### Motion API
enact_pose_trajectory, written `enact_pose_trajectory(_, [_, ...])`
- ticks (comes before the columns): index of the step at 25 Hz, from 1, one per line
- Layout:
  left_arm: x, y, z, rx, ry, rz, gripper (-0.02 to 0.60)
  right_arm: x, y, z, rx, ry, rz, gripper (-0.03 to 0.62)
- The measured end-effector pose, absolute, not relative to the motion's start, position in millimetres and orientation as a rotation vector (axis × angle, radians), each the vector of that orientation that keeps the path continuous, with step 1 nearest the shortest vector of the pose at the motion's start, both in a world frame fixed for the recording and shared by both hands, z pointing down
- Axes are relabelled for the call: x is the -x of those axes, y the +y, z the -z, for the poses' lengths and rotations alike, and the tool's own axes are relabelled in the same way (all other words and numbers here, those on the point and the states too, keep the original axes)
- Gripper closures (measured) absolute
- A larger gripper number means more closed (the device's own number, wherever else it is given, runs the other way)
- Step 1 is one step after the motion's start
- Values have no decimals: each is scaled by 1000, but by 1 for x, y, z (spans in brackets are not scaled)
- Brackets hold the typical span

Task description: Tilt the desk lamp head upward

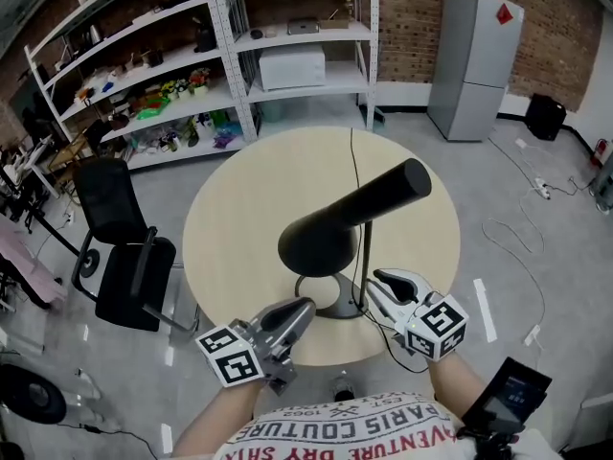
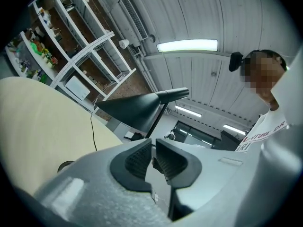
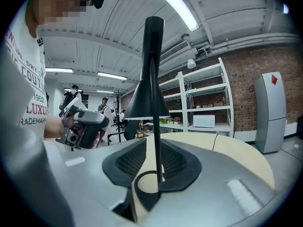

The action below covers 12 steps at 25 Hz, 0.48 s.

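Two hand-held grippers noted at the near edge of the round surface point(image 1: 239, 209), with the desk lamp point(image 1: 345, 247) just beyond and between them.

L hand-held gripper point(image 1: 305, 307): clenched, nothing betw. its pads. Tips sit near the ring base point(image 1: 340, 310); no contact that we can see.

Centre: the lamp head point(image 1: 330, 233) is a black cone, wide end low and toward us, rear barrel rising to the far right. It is carried on a thin stem point(image 1: 365, 257).

R hand-held gripper point(image 1: 375, 281): jaws apart. The stem lines up in the gap in its own view, with no pad pressing it.

We judge the head rigid, smooth and prob. slippery. The whole lamp looks light w/ a small base, so liable to slide or tip. Recommend steadying the stem low down w/ R and lifting at the cone rim w/ L. Hinge stiffness unknown.
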<state>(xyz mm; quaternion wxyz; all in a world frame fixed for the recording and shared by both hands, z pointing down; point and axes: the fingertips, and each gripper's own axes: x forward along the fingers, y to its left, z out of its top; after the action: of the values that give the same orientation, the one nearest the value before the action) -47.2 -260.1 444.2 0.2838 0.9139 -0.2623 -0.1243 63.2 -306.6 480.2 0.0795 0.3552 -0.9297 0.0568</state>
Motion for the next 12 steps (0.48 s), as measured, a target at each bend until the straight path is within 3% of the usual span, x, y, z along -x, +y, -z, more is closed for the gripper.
enact_pose_trajectory(2, [46,-264,-443,-2432,-681,348,517,-60,-315,-480,-1063,-2776,-179,509])
enact_pose_trajectory(12, [61,-290,-455,-2208,-580,582,419,-50,-320,-487,-1046,-2768,-184,539])
